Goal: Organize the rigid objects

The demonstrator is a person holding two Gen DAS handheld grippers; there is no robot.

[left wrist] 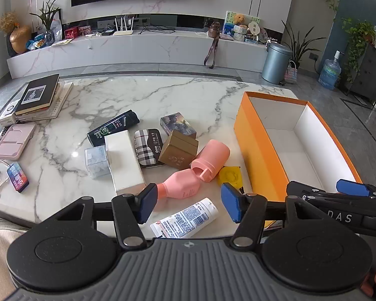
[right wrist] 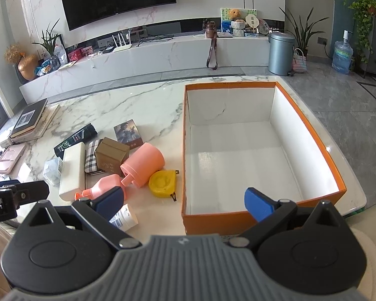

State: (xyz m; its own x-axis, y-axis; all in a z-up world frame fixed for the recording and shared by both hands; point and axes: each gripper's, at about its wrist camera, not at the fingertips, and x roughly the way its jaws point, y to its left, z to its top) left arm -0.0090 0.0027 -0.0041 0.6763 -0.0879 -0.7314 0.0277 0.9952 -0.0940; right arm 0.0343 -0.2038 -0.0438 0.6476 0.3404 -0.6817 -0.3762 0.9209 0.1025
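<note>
Nothing boxed yet: orange box (right wrist: 310, 202) sits bare on the table's right, clutter heaped beside it. Left gripper (left wrist: 188, 202) part open, empty, over the tube (left wrist: 185, 219); right gripper (right wrist: 185, 200) wide, empty. Likely next: lower, pinch tube, carry rightward

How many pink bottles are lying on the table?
2. A squat pink bottle lies nearest the left gripper; a pink cylindrical bottle lies just behind it, beside the yellow tape measure. No others show.

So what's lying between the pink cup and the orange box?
The yellow tape measure, beside the pink cup and short of the orange box; clearest in the right wrist view.
</note>
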